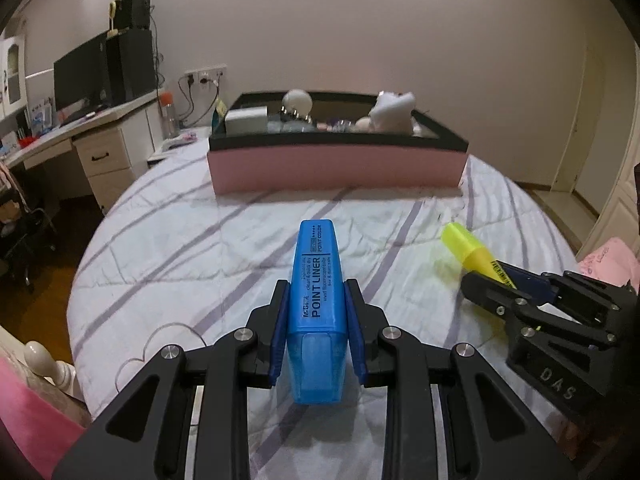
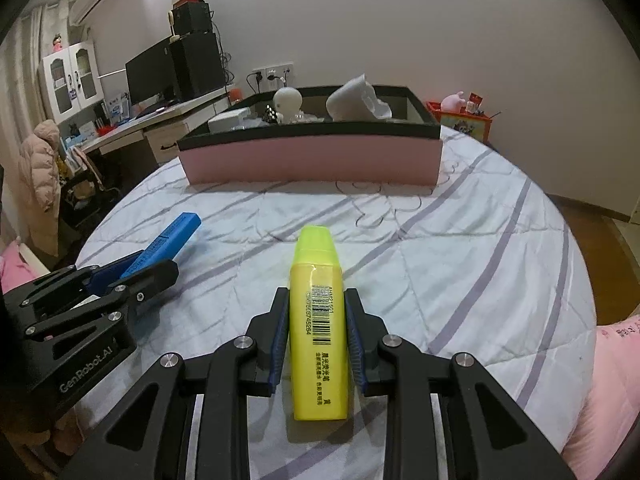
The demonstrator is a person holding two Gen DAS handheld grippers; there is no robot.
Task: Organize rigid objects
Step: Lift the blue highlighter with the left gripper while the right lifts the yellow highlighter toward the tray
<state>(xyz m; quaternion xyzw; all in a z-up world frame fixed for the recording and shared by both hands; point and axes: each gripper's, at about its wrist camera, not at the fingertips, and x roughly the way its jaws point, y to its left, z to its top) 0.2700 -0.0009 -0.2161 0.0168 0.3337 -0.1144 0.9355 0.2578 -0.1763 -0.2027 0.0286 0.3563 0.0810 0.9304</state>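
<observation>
1. Left gripper: pinching the blue highlighter between its two blue pads, which press on the marker's narrow sides at about mid-body. The marker's long axis runs straight forward along the fingers; its far end points toward the box, and its clear cap end sits back between the finger bases.
2. Right gripper: pinching the yellow highlighter in the same way, barcode side up, the pale cap forward and the flat tail toward the camera. Its long axis also lies along the fingers.
3. Both markers appear to be held above the bed, not resting on it, though the height cannot be judged.
4. Box: pink-sided with a black rim, standing on the striped quilt straight ahead of both grippers and well apart from them. It already holds a white round-headed figure, a pale box and other small items too blurred to name.
5. Deciding relation: each marker points lengthwise at the near wall of the box, so the coming move is probably a forward carry over the black rim and then a release. Neither gripper looks clearly nearer to the box.
6. Spacing: the grippers hang side by side, near but apart; in the left wrist view the right gripper enters from the lower right, angled inward.
7. Surroundings: a desk with a monitor stands left of the bed.
</observation>
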